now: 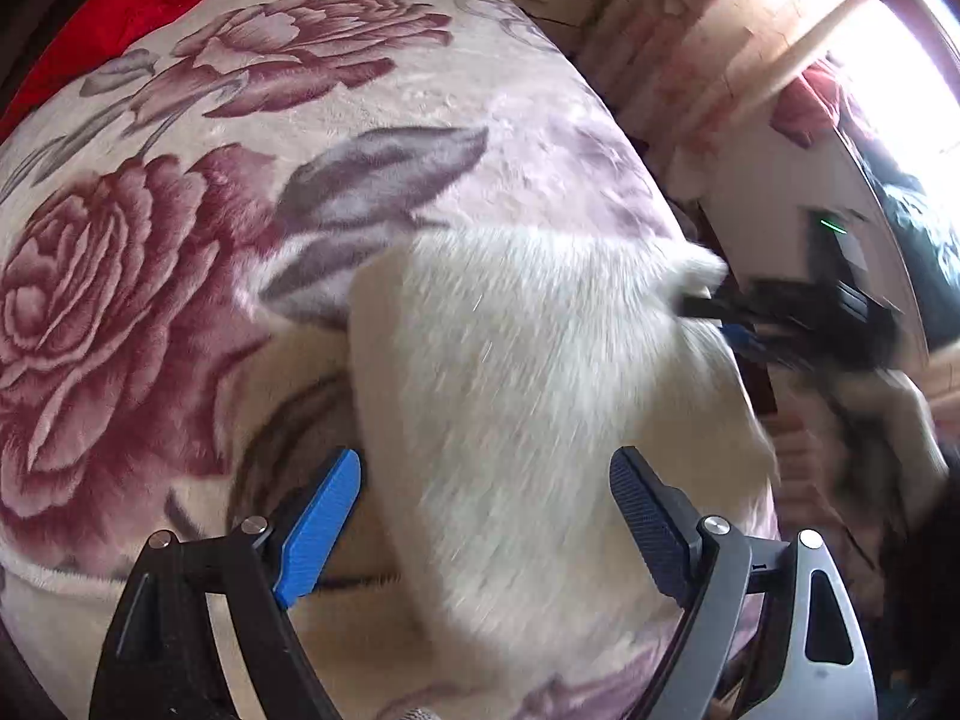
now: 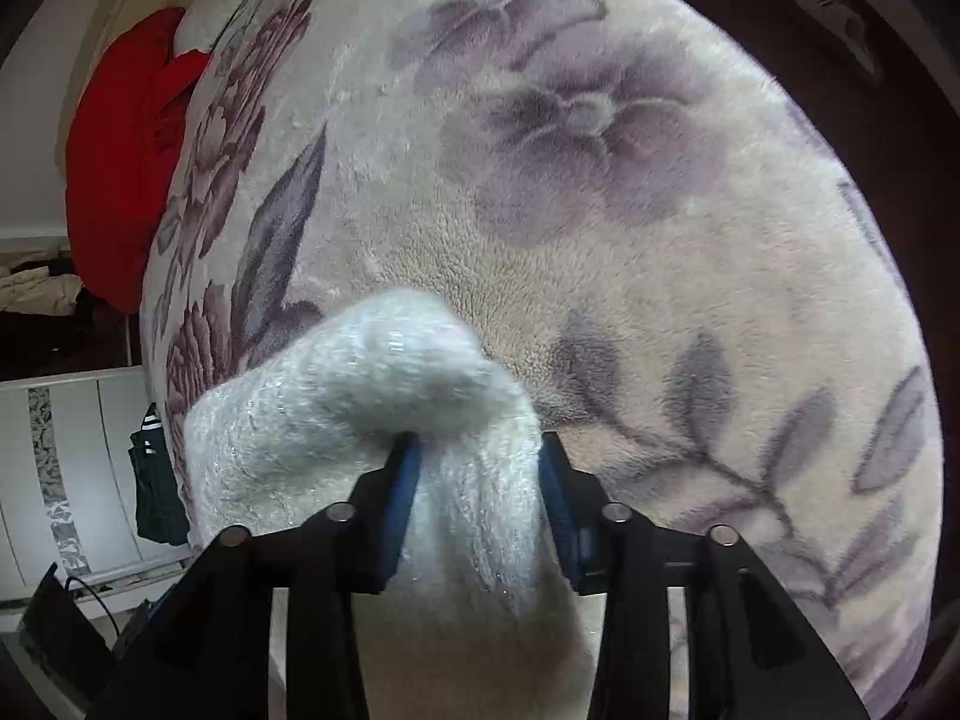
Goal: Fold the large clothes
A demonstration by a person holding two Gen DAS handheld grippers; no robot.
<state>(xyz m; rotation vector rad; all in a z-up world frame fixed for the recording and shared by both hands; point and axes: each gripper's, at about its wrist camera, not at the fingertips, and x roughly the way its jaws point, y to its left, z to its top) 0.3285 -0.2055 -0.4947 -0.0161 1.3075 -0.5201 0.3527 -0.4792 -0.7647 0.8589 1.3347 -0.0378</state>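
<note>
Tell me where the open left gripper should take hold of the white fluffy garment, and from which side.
Probably its near left edge: in the left wrist view the white fluffy garment ends in a clear border beside the left gripper's blue finger. Come down from above and straddle that edge, since the cloth lies flat on the floral blanket. The right gripper already pinches a bunched fold.

Floral plush blanket (image 2: 600, 276) (roses, grey leaves); red cloth (image 2: 120, 180), perhaps bedding, at its edge.

Black gripper (image 1: 485, 516) frames, silver screws, ribbed blue pads (image 1: 321, 525).
</note>
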